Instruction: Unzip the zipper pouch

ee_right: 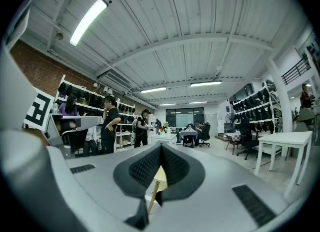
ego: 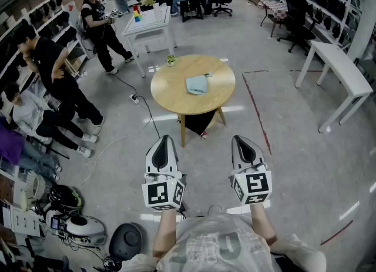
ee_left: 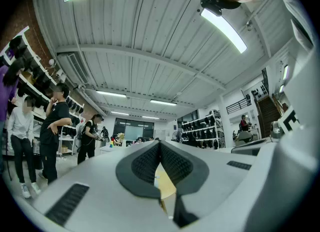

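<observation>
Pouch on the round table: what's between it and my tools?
Only bare floor and the table's near edge separate the pouch from the left tool and right tool, in the head view.

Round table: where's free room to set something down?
Bare wood rings the pouch on the round table: widest near-left and right, between pouch and rim. Only clutter: the small green object at the far-left rim.

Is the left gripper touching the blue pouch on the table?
Apart. The head view shows the left gripper in the air, with grey floor between it and the round table where the pouch lies.
</observation>
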`<state>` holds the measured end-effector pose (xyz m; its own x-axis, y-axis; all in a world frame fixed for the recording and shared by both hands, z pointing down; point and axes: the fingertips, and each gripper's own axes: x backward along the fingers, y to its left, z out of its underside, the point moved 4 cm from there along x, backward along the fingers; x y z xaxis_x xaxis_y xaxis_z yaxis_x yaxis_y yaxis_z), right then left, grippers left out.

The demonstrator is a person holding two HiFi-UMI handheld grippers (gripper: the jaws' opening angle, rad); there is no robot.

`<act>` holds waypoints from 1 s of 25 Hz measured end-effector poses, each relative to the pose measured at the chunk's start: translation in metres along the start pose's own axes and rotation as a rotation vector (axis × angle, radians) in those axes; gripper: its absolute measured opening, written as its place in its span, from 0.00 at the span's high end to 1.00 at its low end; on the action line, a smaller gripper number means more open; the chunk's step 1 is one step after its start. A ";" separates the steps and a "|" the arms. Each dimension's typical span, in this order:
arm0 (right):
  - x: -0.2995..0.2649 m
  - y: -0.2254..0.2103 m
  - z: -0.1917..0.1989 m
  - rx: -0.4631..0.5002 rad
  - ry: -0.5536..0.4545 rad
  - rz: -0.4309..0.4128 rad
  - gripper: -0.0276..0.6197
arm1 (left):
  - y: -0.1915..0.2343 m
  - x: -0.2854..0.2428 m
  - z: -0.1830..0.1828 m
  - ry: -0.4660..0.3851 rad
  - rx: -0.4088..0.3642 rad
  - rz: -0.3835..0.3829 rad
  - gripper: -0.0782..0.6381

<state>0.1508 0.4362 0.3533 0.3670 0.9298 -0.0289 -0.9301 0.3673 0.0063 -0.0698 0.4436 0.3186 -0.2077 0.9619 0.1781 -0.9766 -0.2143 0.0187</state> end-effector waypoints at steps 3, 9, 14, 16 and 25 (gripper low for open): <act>-0.004 0.002 0.006 0.002 0.007 -0.006 0.91 | 0.005 -0.002 0.006 0.008 0.003 -0.005 0.85; -0.011 -0.004 0.003 0.001 0.010 -0.013 0.91 | 0.006 -0.012 0.005 0.017 0.006 -0.010 0.85; -0.014 -0.012 0.011 -0.068 -0.006 -0.032 0.91 | 0.001 -0.016 0.013 0.036 0.020 -0.013 0.85; -0.016 -0.010 0.014 -0.095 0.001 -0.042 0.91 | 0.004 -0.014 0.013 0.043 0.026 -0.027 0.85; -0.054 -0.004 0.037 -0.098 0.079 -0.083 0.91 | 0.031 -0.045 0.030 0.078 0.047 -0.069 0.85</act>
<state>0.1350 0.3857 0.3920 0.4439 0.8901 -0.1037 -0.8952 0.4351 -0.0965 -0.0894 0.3882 0.3406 -0.1454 0.9846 0.0973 -0.9854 -0.1529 0.0744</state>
